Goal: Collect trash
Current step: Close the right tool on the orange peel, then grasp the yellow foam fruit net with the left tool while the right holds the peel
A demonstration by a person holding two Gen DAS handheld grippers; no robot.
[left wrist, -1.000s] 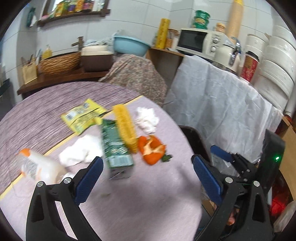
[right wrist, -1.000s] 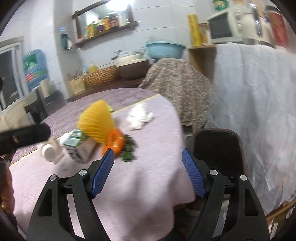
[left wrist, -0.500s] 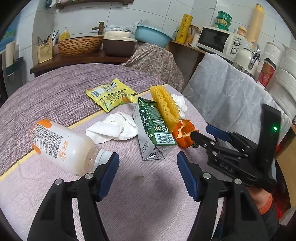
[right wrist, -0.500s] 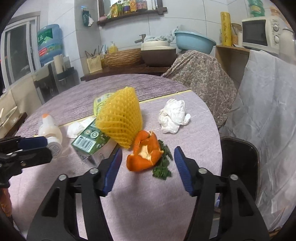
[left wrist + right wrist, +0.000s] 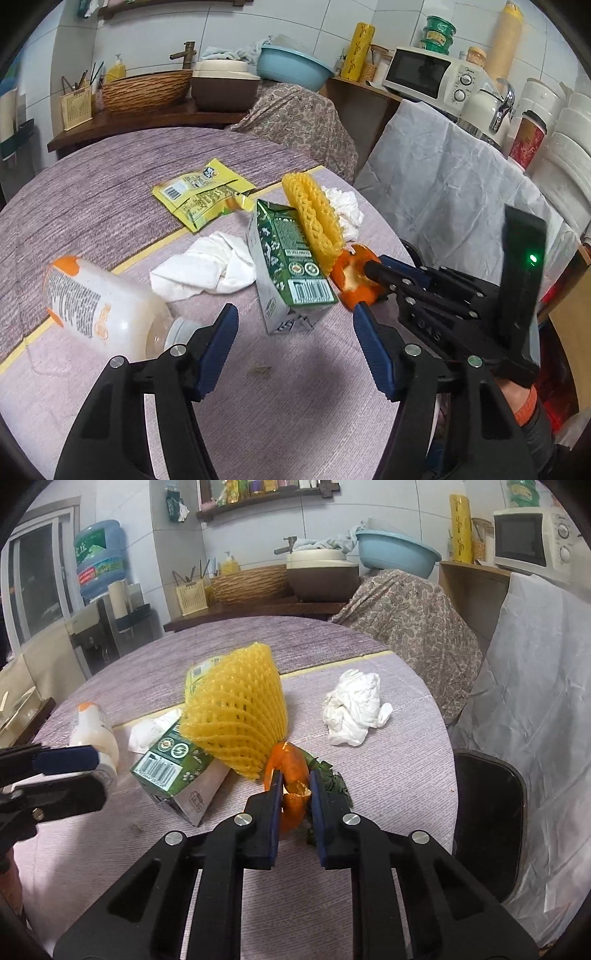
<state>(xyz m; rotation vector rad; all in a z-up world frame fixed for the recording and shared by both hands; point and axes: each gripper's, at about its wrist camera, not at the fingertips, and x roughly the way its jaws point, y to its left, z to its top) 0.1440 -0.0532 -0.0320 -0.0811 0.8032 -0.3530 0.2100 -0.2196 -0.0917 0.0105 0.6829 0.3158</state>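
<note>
- Orange peel (image 5: 291, 775) is pinched on the table (image 5: 388, 738) by the right gripper (image 5: 295, 794), jaws just closed onto it
- Left gripper (image 5: 291, 332) is held spread above the table, nothing gripped, before the green carton (image 5: 291, 266)

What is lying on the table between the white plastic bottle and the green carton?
A crumpled white tissue lies between the white plastic bottle and the green carton, on the table; the left wrist view shows it best.

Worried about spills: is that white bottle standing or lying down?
Lying down. The white bottle rests on its side on the table, neck end toward the camera.
</note>
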